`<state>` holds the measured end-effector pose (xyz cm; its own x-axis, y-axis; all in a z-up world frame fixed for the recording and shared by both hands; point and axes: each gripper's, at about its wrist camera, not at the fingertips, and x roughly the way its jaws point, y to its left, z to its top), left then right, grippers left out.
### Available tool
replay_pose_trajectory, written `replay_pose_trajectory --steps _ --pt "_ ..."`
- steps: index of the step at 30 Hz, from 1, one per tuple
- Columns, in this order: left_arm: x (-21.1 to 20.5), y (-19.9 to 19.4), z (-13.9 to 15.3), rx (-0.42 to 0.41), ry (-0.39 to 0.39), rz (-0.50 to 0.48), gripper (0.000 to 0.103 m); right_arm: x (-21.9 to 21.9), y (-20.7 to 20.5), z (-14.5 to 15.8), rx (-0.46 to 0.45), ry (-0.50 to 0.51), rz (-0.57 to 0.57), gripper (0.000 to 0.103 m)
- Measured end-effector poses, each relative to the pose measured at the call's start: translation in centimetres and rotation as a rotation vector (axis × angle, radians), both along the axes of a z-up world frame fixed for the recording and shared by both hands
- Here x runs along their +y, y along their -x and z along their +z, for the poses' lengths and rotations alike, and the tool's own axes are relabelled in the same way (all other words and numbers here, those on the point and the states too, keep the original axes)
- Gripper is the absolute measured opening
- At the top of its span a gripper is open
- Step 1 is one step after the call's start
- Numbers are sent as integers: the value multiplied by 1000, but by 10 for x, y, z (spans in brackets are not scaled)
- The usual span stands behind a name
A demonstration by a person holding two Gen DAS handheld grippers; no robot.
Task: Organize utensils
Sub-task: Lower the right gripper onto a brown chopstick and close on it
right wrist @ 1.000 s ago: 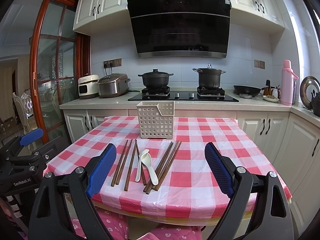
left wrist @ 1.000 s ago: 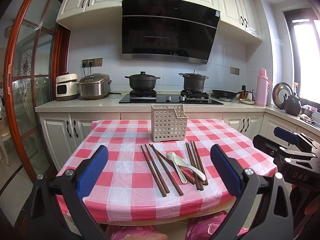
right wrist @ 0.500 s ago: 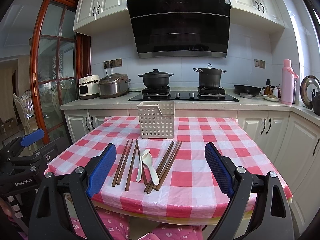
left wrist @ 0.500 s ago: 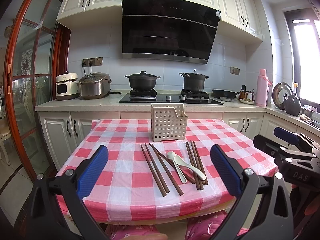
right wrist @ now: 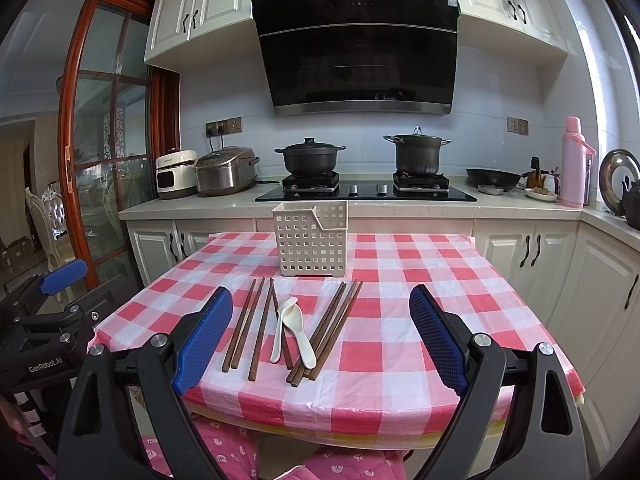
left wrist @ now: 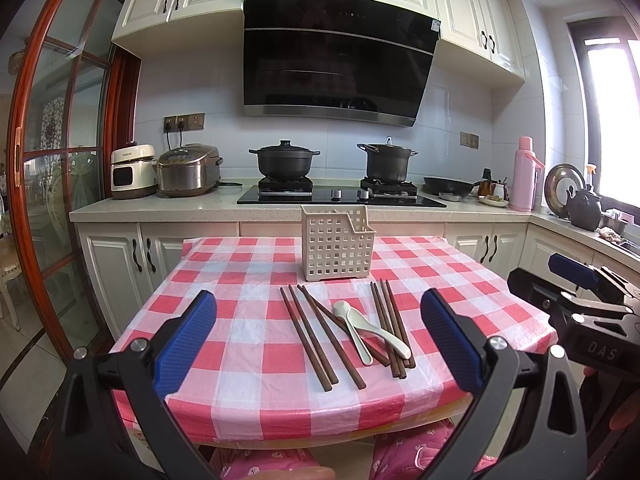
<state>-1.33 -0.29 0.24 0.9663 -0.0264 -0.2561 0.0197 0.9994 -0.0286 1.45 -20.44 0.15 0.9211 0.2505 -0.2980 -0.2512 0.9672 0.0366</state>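
On the tablecloth (left wrist: 248, 344): two spoons (left wrist: 362, 330), one basket (left wrist: 338, 246).

We see a black range hood (left wrist: 336, 72) above a stove with two dark pots (left wrist: 285, 160) (left wrist: 387, 162). A white air fryer (left wrist: 133, 171) sits touching a steel rice cooker (left wrist: 187, 170) on the counter's left. At the right, a pink thermos (right wrist: 573, 162) stands near a wok (right wrist: 494, 178).
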Motion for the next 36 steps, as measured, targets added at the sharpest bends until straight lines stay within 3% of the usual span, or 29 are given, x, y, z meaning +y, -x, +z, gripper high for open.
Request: replay_pose_trajectory --steps 10,17,24,30,36 --pt "2 -7 -4 23 14 -6 98 -1 -4 -4 7 4 -3 85" --pt "12 -48 -23 89 2 32 98 4 -53 -31 97 77 -41 85" --pt "24 -122 -57 230 -27 88 98 -1 -132 -61 229 43 -79 85" --pt "38 -166 -74 324 11 96 98 -4 -163 -72 293 18 -87 85" --pt "49 -204 -95 470 66 83 98 -5 -187 -80 366 27 -86 85"
